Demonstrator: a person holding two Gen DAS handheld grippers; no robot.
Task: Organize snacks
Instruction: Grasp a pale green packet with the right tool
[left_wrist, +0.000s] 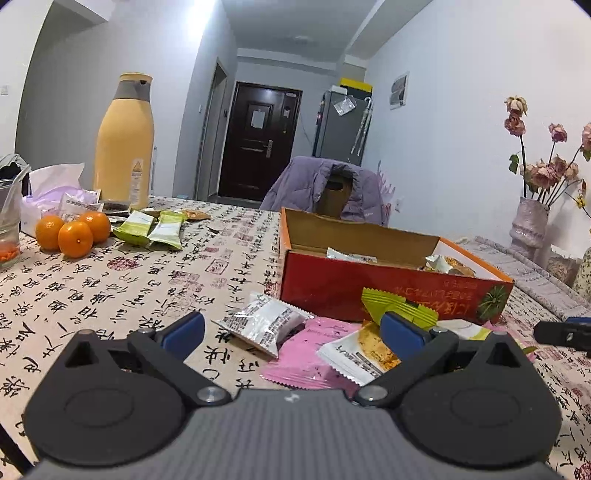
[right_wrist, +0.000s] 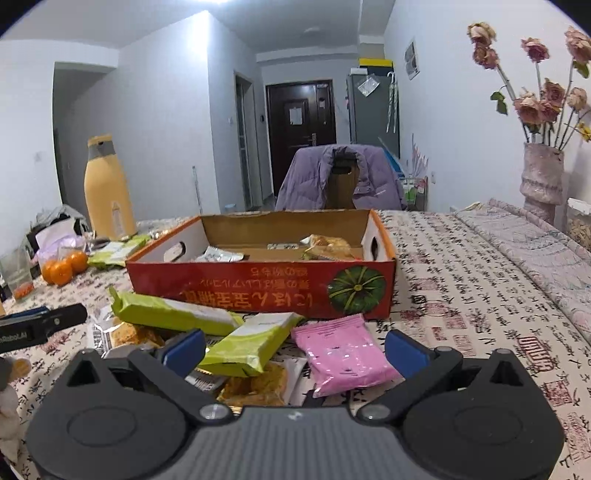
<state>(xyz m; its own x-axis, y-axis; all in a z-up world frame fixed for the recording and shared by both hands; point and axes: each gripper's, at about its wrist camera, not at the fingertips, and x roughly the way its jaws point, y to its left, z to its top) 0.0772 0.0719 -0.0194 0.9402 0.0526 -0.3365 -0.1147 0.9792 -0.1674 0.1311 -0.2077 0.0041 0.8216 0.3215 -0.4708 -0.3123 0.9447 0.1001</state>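
A red cardboard box (left_wrist: 369, 291) (right_wrist: 258, 286) stands open on the table with a few snack packets inside. Loose snacks lie in front of it: a silver packet (left_wrist: 264, 323), a pink packet (left_wrist: 310, 354) (right_wrist: 341, 352), a white-and-orange packet (left_wrist: 364, 352) and green packets (left_wrist: 400, 306) (right_wrist: 255, 341). My left gripper (left_wrist: 291, 330) is open, low over the silver and pink packets. My right gripper (right_wrist: 295, 349) is open, with a green packet and the pink packet between its fingers. The left gripper shows at the left edge of the right wrist view (right_wrist: 40, 321).
Three oranges (left_wrist: 74, 230), two more green packets (left_wrist: 151, 229) and a tall yellow bottle (left_wrist: 123, 144) stand at the far left with tissues. A vase of dried roses (right_wrist: 541, 177) stands at the right. A chair with a purple jacket (right_wrist: 340, 177) is behind the table.
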